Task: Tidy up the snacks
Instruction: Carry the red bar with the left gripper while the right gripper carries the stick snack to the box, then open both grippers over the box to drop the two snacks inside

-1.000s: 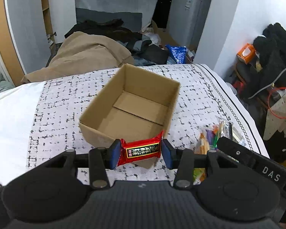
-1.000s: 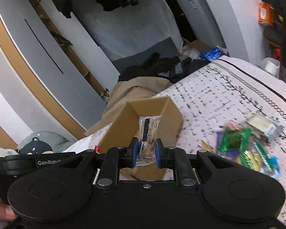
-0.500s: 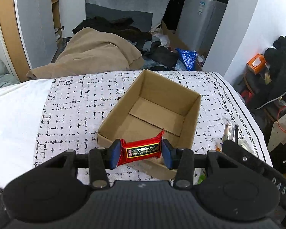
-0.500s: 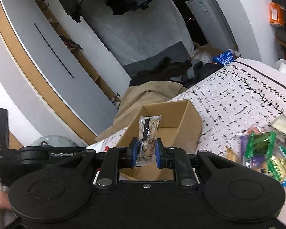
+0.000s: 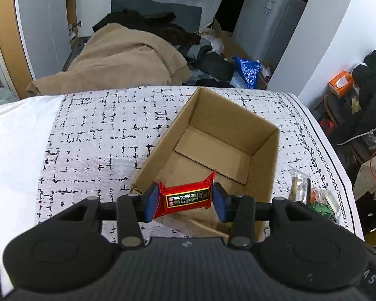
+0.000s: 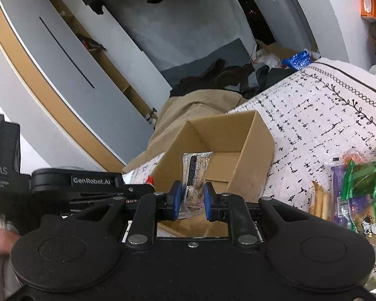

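Observation:
My left gripper [image 5: 185, 202] is shut on a red snack bar [image 5: 186, 197] and holds it crosswise over the near edge of the open cardboard box [image 5: 265, 165], which has nothing in it. My right gripper [image 6: 192, 197] is shut on a clear-wrapped snack [image 6: 195, 173], held upright over the near side of the same box [image 6: 253, 168]. The left gripper's body [image 6: 70, 188] shows in the right wrist view, just left of the box. A pile of loose snacks [image 6: 358, 193] lies on the bed right of the box; it also shows in the left wrist view [image 5: 315, 195].
The box stands on a bed with a black-and-white patterned cover [image 5: 95, 145]. A tan blanket [image 5: 122, 60] and dark clothes lie on the floor beyond. A wardrobe [image 6: 62, 75] stands at left, a grey appliance [image 5: 270, 15] at the back, an orange box [image 5: 341, 82] at right.
Both grippers have moved closer to the box and now hang over its near edge. Each still holds its snack.

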